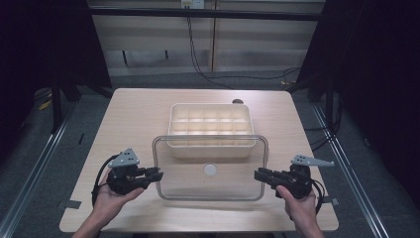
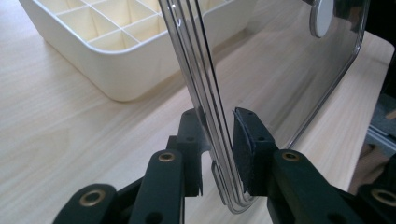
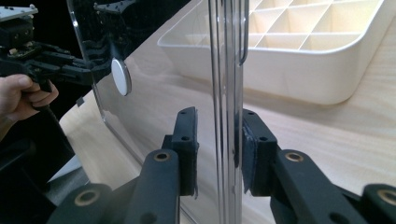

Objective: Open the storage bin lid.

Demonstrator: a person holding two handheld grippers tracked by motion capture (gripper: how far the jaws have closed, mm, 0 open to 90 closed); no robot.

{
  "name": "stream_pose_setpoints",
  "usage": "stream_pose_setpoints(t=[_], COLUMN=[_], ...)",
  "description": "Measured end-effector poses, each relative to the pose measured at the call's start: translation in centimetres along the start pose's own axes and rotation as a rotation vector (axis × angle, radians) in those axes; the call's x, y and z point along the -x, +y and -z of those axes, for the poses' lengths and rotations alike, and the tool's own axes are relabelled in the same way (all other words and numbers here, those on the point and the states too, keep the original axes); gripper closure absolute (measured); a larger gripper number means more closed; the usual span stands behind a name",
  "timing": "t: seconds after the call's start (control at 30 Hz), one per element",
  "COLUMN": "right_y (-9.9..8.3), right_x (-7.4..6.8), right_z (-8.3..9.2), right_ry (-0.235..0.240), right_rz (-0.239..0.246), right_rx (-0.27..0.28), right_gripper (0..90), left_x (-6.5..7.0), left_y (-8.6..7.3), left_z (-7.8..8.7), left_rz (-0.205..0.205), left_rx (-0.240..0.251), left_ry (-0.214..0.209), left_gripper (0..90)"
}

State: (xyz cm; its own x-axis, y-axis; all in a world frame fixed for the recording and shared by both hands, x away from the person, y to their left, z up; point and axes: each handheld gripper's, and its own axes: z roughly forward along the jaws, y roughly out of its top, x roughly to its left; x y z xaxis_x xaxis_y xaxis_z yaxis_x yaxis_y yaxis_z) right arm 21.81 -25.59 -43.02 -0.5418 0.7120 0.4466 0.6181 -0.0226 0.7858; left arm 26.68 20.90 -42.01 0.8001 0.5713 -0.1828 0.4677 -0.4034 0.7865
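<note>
High view: clear lid [image 1: 210, 168] w/ a white disc [image 1: 210, 170] at its centre is held flat above the table [image 1: 129, 114], between the L gripper [image 1: 157, 175] and R gripper [image 1: 257, 174]. Each gripper clamps one short edge, so the lid's long axis runs straight from one claw to the other. Both jaw sets are closed on the lid rim: L gripper view has the pads [image 2: 245, 140] pinching the edge of the lid [image 2: 280, 70], and R gripper view has the rim between the pads [image 3: 187, 140], w/ the lid [image 3: 154, 93] stretching away toward the other hand [image 3: 23, 95]. Cream tray [image 1: 210, 129] w/ grid compartments sits just beyond the lid, farther from the person; the lid's far edge already overlaps the tray's near wall. Tray long axis runs parallel to lid long axis, approx. centred on it. Neither hand is nearer; both sit equally far back from the tray. Judgement: the next move is probably a straight push away from the person, both hands in step, keeping the lid level, then lowering it onto the tray. Risk: uneven advance skews the lid vs. the tray rim.
</note>
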Motion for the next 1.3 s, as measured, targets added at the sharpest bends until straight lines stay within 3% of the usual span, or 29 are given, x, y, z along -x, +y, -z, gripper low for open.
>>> stream_pose_setpoints(t=[0.33,0.73,1.0,1.3], right_y=[-1.3,-3.4,-4.1,-4.3], right_x=[-0.6,-0.7,-0.5,0.1], right_z=[-0.1,0.4,-0.1,-0.7], right_ry=[0.013,0.024,0.015,-0.005], right_rz=[-0.007,-0.033,-0.031,-0.041], right_rx=[-0.047,-0.095,-0.117,-0.133], right_gripper=[70.8,70.6,70.7,70.0], left_x=[0.7,2.2,1.8,1.6], left_y=[-1.1,-2.4,-3.3,-3.5], left_z=[0.6,0.6,0.0,-0.5], left_rz=[0.014,-0.007,0.018,0.008], left_rx=[-0.013,-0.046,-0.07,-0.074], left_ry=[-0.006,-0.021,-0.035,-0.019], left_gripper=[73.9,73.9,73.4,70.5])
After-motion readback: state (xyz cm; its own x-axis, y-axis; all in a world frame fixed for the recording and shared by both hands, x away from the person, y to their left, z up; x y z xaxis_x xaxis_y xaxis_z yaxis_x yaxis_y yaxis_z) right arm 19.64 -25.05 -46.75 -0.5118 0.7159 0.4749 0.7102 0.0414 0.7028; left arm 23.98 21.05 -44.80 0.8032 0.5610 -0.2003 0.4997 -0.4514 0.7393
